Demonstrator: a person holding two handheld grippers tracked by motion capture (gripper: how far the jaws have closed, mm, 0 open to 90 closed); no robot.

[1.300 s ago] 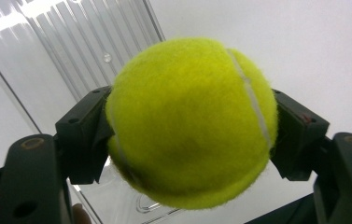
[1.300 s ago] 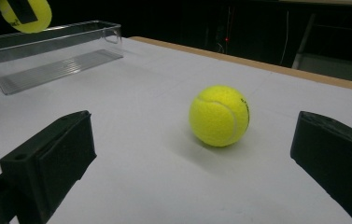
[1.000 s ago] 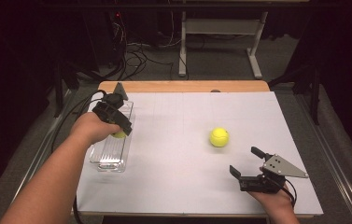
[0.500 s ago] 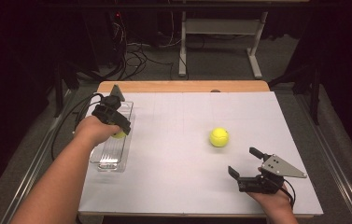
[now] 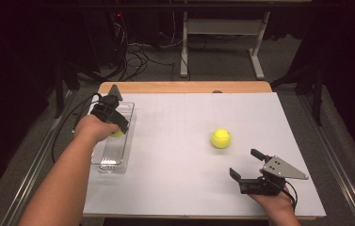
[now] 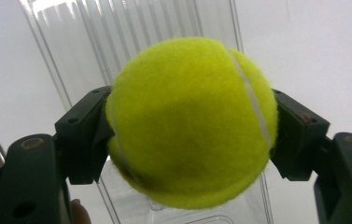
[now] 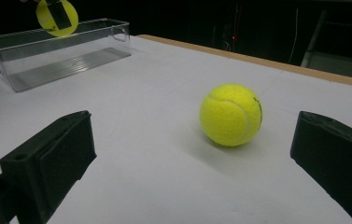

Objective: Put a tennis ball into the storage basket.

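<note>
Tennis ball [image 6: 190, 122] sits clamped between the jaws of the left gripper [image 5: 114, 123], the pads pressing its two sides, and it hangs over the clear plastic bin [image 5: 113, 157], whose ribbed floor runs on beyond and beneath the jaws. A second tennis ball [image 7: 231, 114] rests on the white surface [image 5: 180, 174] ahead of the right gripper [image 5: 246, 165], roughly midway between its jaws but farther out than their tips. Those jaws stand wide apart, with nothing between them.
</note>
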